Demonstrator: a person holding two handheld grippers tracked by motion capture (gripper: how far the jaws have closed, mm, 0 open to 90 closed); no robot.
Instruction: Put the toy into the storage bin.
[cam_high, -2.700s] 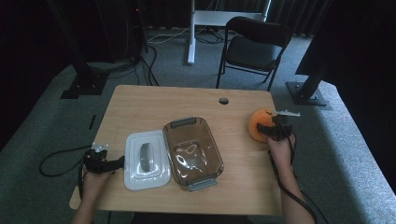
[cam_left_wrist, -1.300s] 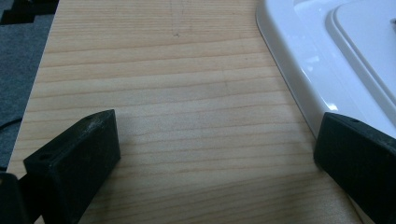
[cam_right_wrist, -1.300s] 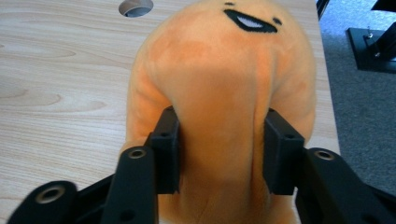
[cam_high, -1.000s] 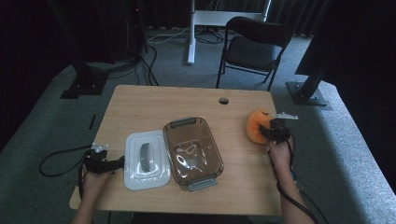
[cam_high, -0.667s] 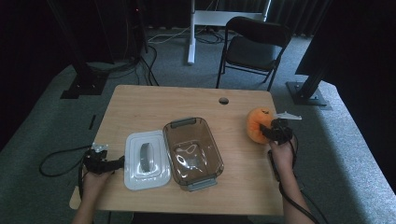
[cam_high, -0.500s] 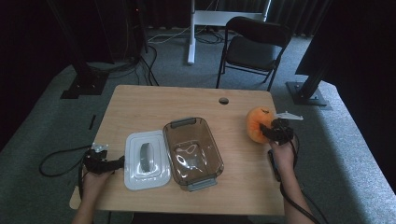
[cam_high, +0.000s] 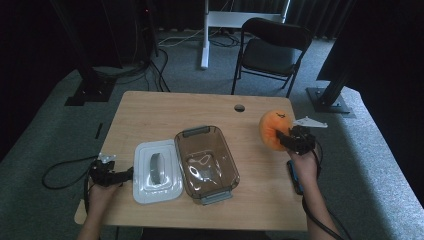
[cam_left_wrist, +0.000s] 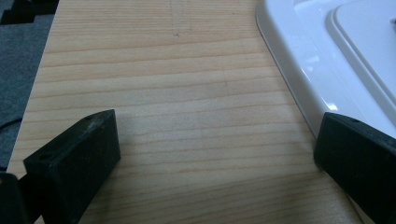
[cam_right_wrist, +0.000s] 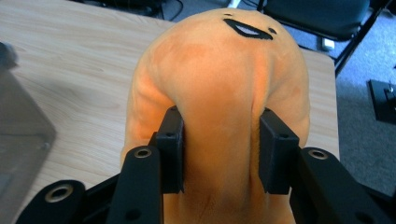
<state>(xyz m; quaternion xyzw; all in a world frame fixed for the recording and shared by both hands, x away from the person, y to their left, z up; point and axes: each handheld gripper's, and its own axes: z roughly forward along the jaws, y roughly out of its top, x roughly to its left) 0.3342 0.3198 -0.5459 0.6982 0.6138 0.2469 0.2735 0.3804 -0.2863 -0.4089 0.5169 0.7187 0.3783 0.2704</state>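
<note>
From the high view, the right gripper (cam_high: 286, 140) is up off the bench (cam_high: 165, 110) near its right edge, and its fingers are clamped into an orange plush toy (cam_high: 272, 128) with a little black face on top. The toy hangs in the grip above the bench's right side, well apart from the clear brown container (cam_high: 205, 162) sitting open in the middle. Just beside that container, on its left, lies the white lid (cam_high: 156, 171) with a grey handle. Over at the bench's left edge the left gripper (cam_high: 126, 175) rests low, its tips just beside the lid's edge. A black chair (cam_high: 272, 52) stands on the floor beyond the bench.

Down to the left gripper view: the fingers (cam_left_wrist: 74, 158) stand wide apart with only bare wood between them, nothing held. The white lid (cam_left_wrist: 327, 60) lies at the right, running down to the right-hand finger.

Now the right gripper view: both fingers (cam_right_wrist: 172, 149) are pressed deep into the orange plush toy (cam_right_wrist: 224, 70), squeezing a ridge of its soft body between them, partly closed and holding firm. The toy's smiling face points away, toward the chair.
</note>
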